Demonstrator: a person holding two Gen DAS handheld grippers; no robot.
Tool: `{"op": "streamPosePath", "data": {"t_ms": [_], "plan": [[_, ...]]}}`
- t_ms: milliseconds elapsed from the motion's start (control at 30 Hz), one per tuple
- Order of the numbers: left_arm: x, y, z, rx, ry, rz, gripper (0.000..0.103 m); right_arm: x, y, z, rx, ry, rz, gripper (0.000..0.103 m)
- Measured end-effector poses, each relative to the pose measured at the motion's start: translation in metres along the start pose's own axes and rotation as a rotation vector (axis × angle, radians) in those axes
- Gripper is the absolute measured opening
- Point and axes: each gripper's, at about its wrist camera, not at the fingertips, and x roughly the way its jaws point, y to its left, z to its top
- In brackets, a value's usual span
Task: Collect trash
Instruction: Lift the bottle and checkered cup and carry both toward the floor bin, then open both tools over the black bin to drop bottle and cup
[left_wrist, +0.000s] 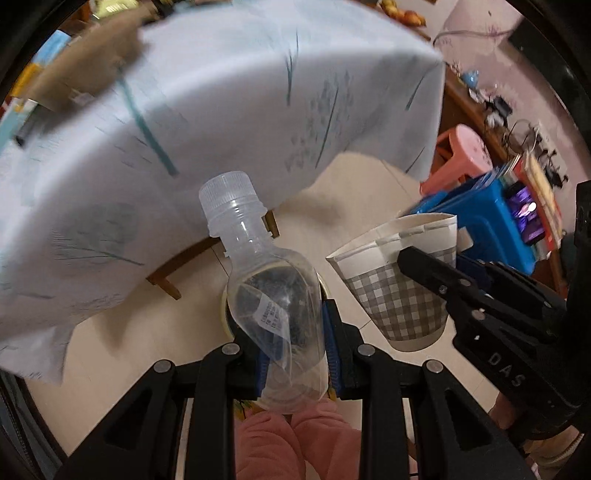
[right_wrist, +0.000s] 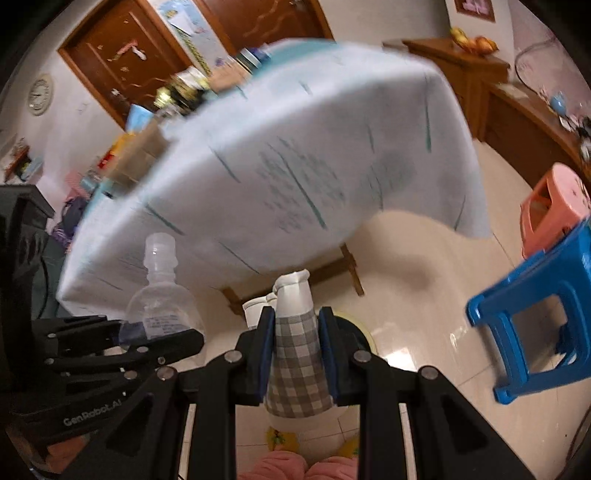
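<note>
In the left wrist view, a clear empty plastic bottle (left_wrist: 273, 295) with its cap on is squeezed between the blue pads of my left gripper (left_wrist: 295, 347), cap pointing away. To its right, my right gripper (left_wrist: 432, 266) is shut on a squashed paper cup (left_wrist: 395, 299) with a grey check pattern. In the right wrist view the cup (right_wrist: 295, 354) is pinched flat between the pads of the right gripper (right_wrist: 295, 325), and the left gripper (right_wrist: 155, 332) with the bottle (right_wrist: 162, 306) is close on the left. Beneath both, a round yellow-rimmed opening (right_wrist: 365, 328) sits on the floor, mostly hidden.
A table under a pale leaf-print cloth (left_wrist: 221, 110) fills the view ahead, its wooden legs (right_wrist: 351, 269) on the tiled floor. A blue stool (right_wrist: 535, 314) and a pink stool (right_wrist: 554, 199) stand to the right. Pink slippers (left_wrist: 295, 435) are at the bottom edge.
</note>
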Motion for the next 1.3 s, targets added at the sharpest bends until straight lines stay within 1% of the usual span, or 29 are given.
{"op": "streamPosePath", "data": {"t_ms": [300,467,567,600,633,667,733,767,833,900,967,1067,1167,1300], "plan": [[0.123,0.005,-0.005,0.080,0.036,-0.007,0.024,0.113,-0.049,-0.049,0.039,0.068,-0.073,0.027],[0.180,0.012,-0.011,0.081,0.064,0.002,0.025,0.164,-0.069,-0.070,0.054,0.108,-0.075,0.029],[0.205,0.019,-0.014,0.072,0.079,0.009,0.025,0.190,-0.073,-0.081,0.034,0.138,-0.065,0.034],[0.212,0.023,-0.016,0.066,0.084,0.014,0.027,0.198,-0.073,-0.083,0.031,0.153,-0.060,0.038],[0.218,0.029,-0.018,0.062,0.089,0.017,0.032,0.202,-0.073,-0.085,0.032,0.164,-0.058,0.039],[0.220,0.036,-0.018,0.060,0.091,0.019,0.037,0.209,-0.075,-0.088,0.034,0.178,-0.058,0.039],[0.227,0.044,-0.021,0.052,0.080,0.049,0.060,0.219,-0.074,-0.092,0.033,0.198,-0.061,0.042],[0.229,0.049,-0.020,0.047,0.073,0.056,0.065,0.224,-0.075,-0.094,0.032,0.205,-0.081,0.043],[0.232,0.057,-0.023,0.034,0.063,0.053,0.081,0.227,-0.076,-0.096,0.037,0.210,-0.093,0.048],[0.233,0.061,-0.022,0.031,0.053,0.060,0.086,0.230,-0.079,-0.096,0.040,0.198,-0.090,0.054],[0.232,0.062,-0.021,0.030,0.042,0.067,0.088,0.229,-0.077,-0.096,0.028,0.189,-0.096,0.058],[0.225,0.068,-0.023,0.020,0.021,0.067,0.088,0.228,-0.073,-0.093,0.020,0.175,-0.110,0.058],[0.208,0.068,-0.025,0.016,-0.002,0.056,0.088,0.223,-0.068,-0.090,0.025,0.168,-0.122,0.058],[0.169,0.061,-0.027,0.036,-0.038,0.061,0.088,0.201,-0.058,-0.083,0.038,0.162,-0.141,0.058]]}}
